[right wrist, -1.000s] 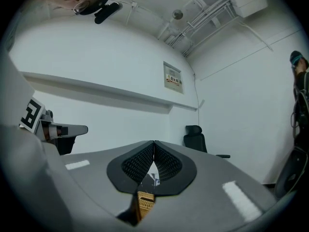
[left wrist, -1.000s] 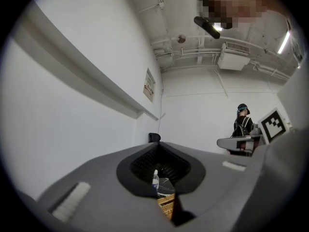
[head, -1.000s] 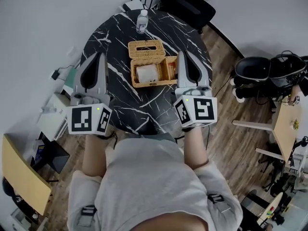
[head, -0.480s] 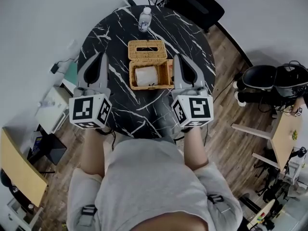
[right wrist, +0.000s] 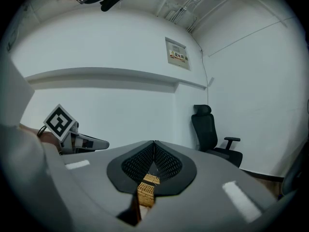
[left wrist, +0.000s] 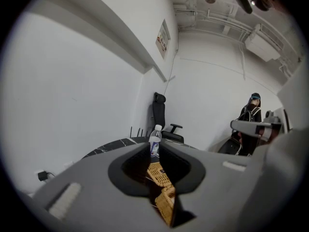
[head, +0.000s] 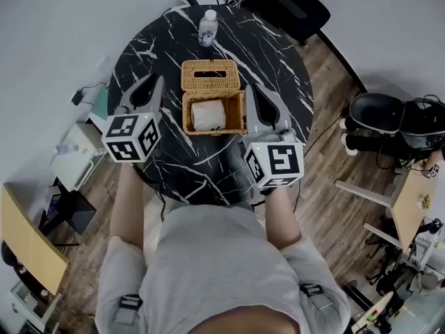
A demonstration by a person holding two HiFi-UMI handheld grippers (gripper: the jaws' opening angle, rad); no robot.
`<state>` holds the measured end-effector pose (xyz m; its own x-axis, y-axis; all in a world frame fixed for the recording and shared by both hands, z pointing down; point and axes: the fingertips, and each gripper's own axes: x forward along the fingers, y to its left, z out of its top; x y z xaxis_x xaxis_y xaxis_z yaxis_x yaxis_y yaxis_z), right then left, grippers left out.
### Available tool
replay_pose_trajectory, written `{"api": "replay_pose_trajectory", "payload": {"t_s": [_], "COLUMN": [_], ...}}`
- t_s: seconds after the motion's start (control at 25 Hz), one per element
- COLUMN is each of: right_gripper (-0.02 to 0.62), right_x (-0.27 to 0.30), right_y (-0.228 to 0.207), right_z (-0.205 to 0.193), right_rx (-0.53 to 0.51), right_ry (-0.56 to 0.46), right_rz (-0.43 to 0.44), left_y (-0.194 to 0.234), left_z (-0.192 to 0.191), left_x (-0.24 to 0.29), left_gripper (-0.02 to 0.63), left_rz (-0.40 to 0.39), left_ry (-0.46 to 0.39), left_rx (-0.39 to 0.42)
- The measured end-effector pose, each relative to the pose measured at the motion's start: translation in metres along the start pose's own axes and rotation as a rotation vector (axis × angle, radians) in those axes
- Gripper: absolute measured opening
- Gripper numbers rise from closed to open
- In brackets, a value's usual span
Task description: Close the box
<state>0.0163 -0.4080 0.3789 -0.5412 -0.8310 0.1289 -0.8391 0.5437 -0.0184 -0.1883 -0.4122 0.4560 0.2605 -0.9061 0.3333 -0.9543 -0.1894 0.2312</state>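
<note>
Two grippers, both w/ jaws pressed together, nothing held. The left gripper and right gripper flank the wicker box, which sits mid-tabletop, slightly toward the far edge. The box is open, w/ a tissue roll inside. Its lid is flipped back toward the far edge, long axis running left-right, hinge along the box's far wall.

Key relation: the lid lies just ahead and inboard of both tips. The right tip is just beside the box's right wall, so it looks nearer; the left stands a bit further off. Judgement: reach behind the lid's far edge and swing it back toward the person.

Surface is a round black marble tabletop w/ white veins, hard and slick. A water bottle stands near the far edge. Room has wood floor, white walls and an office chair beyond the table.
</note>
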Motion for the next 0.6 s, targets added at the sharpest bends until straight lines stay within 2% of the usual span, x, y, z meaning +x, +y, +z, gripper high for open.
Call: {"api": "replay_pose_trajectory", "payload": {"t_s": [0.24, 0.6], "right_gripper": [0.005, 0.005], "right_x": [0.010, 0.025], "right_y": [-0.005, -0.018], "right_z": [-0.011, -0.026], "right_rx": [0.010, 0.027], "right_ry": [0.026, 0.060], "right_rz": [0.021, 0.039], "left_y": [0.010, 0.014], "left_z": [-0.026, -0.060], "left_x": [0.037, 0.091], "left_gripper": [0.086, 0.107], "left_rz": [-0.002, -0.044], "left_ry": [0.113, 0.250], "left_rx": [-0.032, -0.108]}}
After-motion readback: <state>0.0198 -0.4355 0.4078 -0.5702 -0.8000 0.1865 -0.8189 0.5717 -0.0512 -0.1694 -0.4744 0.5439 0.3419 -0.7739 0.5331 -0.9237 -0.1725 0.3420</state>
